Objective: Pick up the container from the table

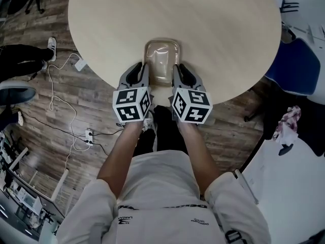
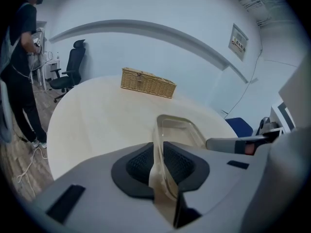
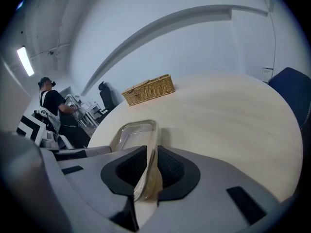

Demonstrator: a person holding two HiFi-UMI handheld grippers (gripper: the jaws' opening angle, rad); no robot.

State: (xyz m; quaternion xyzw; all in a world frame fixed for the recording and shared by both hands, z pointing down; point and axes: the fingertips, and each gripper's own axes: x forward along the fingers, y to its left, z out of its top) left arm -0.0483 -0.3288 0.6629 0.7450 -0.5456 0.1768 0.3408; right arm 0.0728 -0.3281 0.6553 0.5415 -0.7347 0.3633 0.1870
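Clear plastic container (image 1: 161, 60) at 6 o'clock edge of pale round table (image 1: 218, 29), left gripper (image 1: 138, 75) at its 9 o'clock, jaws pinched on rim, right gripper (image 1: 183, 75) at 3 o'clock, jaws clamped on opposite rim, wicker basket (image 2: 147, 83) at table's 12 o'clock edge.

The container (image 1: 161, 60) in the middle of the head view is showing clear with a faint tan tint, over the pale beige wood grain of the round table (image 1: 218, 29). The left gripper (image 1: 143, 76) and right gripper (image 1: 179, 76) are showing light grey bodies with black textured pads (image 2: 141, 163). Their cubes are wearing white faces with black square markers. The floor (image 1: 76, 131) at the left is running in dark brown planks. At the right edge a chair (image 1: 297, 67) is showing deep blue. The shirt (image 1: 162, 192) at the bottom is showing white with black lettering. Upper middle in the left gripper view, a basket (image 2: 148, 83) is showing a straw-yellow weave.
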